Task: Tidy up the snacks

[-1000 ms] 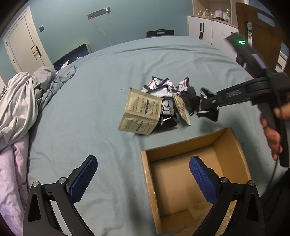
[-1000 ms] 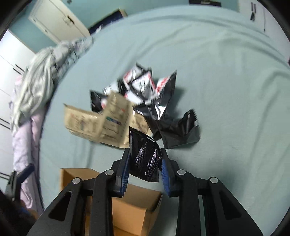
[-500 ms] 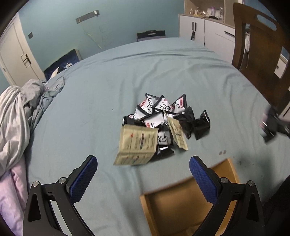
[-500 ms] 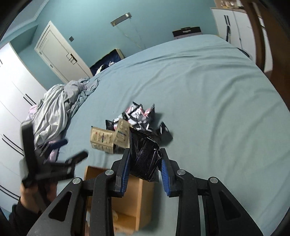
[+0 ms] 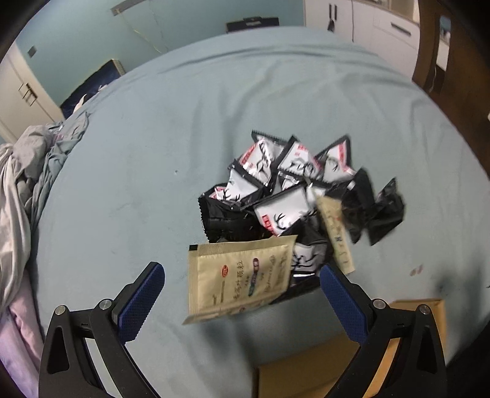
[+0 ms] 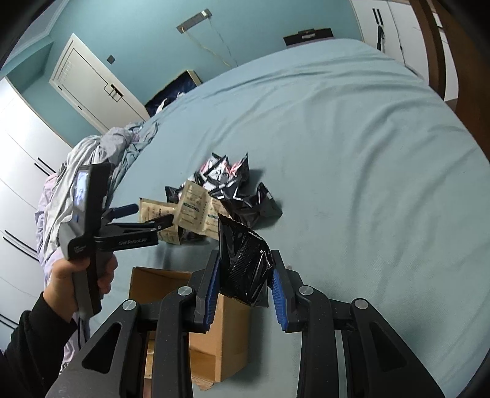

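Note:
A pile of black-and-white snack packets (image 5: 284, 189) and beige sachets lies on the blue bedsheet; it also shows in the right wrist view (image 6: 220, 183). My left gripper (image 5: 242, 294) is open, its jaws on either side of a beige sachet (image 5: 242, 275) at the pile's near edge. It shows from the side in the right wrist view (image 6: 147, 217). My right gripper (image 6: 245, 284) is shut on a black snack packet (image 6: 243, 263), held in the air over the far edge of the cardboard box (image 6: 171, 284). The box's corner shows in the left wrist view (image 5: 306, 367).
Crumpled grey and lilac bedding (image 5: 21, 189) lies at the bed's left edge. A wooden chair (image 5: 453, 46) and white cabinets (image 5: 367, 21) stand beyond the far right side. A white door (image 6: 88, 85) is at the back left.
My left gripper has moved forward from over the box to the beige sachet. My right gripper has lifted the black packet away from the pile and brought it back over the box.

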Action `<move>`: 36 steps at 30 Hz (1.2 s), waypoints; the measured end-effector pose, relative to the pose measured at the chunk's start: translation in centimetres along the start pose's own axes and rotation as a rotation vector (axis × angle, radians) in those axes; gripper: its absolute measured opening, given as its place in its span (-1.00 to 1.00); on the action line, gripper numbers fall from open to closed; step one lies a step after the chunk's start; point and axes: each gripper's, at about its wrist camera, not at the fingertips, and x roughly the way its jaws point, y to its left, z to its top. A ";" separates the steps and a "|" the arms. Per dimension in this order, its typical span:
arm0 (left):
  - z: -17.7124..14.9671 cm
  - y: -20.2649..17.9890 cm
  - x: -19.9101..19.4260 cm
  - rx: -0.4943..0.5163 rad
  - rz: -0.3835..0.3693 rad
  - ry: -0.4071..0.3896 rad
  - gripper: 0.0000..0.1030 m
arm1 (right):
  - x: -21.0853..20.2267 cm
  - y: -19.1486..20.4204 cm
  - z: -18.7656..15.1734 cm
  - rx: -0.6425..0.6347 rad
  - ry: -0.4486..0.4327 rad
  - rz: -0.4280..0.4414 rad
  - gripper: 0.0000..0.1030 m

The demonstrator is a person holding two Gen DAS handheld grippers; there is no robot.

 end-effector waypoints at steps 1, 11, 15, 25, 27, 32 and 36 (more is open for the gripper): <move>0.0 0.0 0.5 0.013 0.001 0.012 0.95 | 0.1 0.0 0.1 0.000 0.006 0.003 -0.44; -0.3 -0.9 -0.3 0.035 -0.088 0.020 -0.93 | 0.8 0.4 0.7 -0.012 0.028 -0.062 -0.44; -1.1 -1.4 -3.4 0.013 -0.038 -0.022 -0.93 | 0.9 0.6 0.5 -0.014 0.030 -0.088 -0.44; -4.9 -1.1 -15.2 -0.096 -0.121 -0.195 -0.93 | 0.3 1.7 -0.4 -0.041 -0.011 -0.103 -0.44; -6.0 -1.3 -16.5 -0.111 -0.143 -0.204 -0.93 | -0.3 1.6 -0.6 -0.031 -0.017 -0.090 -0.44; -9.6 -3.1 -18.1 -0.093 -0.239 -0.208 -0.93 | -2.5 1.4 -1.4 -0.023 -0.049 -0.037 -0.44; -12.1 -5.4 -16.5 -0.037 -0.310 -0.181 -0.93 | -3.8 1.5 -3.0 -0.030 -0.065 0.007 -0.44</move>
